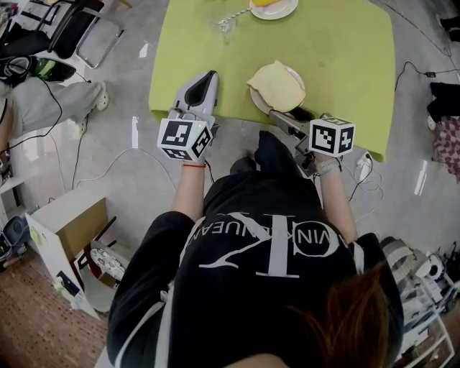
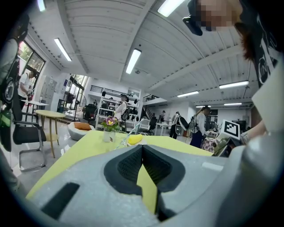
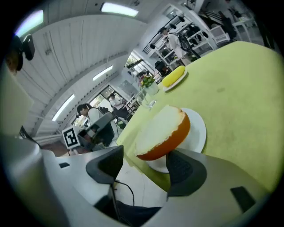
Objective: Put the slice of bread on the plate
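The bread at upper centre, judged soft and light, is not clamped by the spread-jawed right gripper; a gentle crust-edge pinch is advised.

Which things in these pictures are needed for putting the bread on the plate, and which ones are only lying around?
Belong to the job:
slice of bread, on the white plate
right gripper, jaws open at the bread

Just lying about:
left gripper, shut and idle
far plate with yellow food
glass
flower vase
cardboard box
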`<state>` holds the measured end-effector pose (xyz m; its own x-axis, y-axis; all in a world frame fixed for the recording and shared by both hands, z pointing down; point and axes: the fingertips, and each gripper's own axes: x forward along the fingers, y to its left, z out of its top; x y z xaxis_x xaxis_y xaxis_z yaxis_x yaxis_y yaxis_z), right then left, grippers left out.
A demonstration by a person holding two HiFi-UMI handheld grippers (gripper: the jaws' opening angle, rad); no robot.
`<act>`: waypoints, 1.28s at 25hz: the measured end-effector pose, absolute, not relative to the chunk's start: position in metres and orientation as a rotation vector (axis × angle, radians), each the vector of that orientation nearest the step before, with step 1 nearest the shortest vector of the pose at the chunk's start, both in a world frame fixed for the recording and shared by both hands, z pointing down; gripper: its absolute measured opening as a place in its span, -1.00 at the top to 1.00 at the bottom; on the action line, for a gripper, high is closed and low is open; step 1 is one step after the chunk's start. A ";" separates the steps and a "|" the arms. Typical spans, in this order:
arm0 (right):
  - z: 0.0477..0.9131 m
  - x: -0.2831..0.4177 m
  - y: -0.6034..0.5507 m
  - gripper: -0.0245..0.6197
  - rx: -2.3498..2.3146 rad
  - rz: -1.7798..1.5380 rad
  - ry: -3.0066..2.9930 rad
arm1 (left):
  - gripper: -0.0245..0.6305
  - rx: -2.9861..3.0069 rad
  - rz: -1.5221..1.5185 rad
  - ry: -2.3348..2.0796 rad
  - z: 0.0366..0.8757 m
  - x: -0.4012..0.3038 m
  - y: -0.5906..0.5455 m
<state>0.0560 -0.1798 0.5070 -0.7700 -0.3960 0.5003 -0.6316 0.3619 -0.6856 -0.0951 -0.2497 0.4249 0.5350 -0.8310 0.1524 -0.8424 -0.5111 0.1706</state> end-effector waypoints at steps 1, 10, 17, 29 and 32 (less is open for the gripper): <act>0.509 0.056 -0.178 0.01 0.888 1.316 -2.357 | 0.89 2.549 0.072 -1.414 0.425 -0.096 -0.250; 0.517 0.058 -0.168 -0.07 0.787 1.154 -2.265 | 0.89 2.551 0.066 -1.401 0.428 -0.095 -0.251; 0.519 0.066 -0.162 -0.07 0.821 1.172 -2.256 | 0.89 2.565 0.066 -1.380 0.427 -0.090 -0.250; 0.514 0.077 -0.155 -0.06 0.910 1.191 -2.267 | 0.89 2.599 0.062 -1.337 0.420 -0.081 -0.247; 0.511 0.082 -0.156 -0.05 0.938 1.188 -2.278 | 0.89 2.606 0.061 -1.329 0.420 -0.078 -0.247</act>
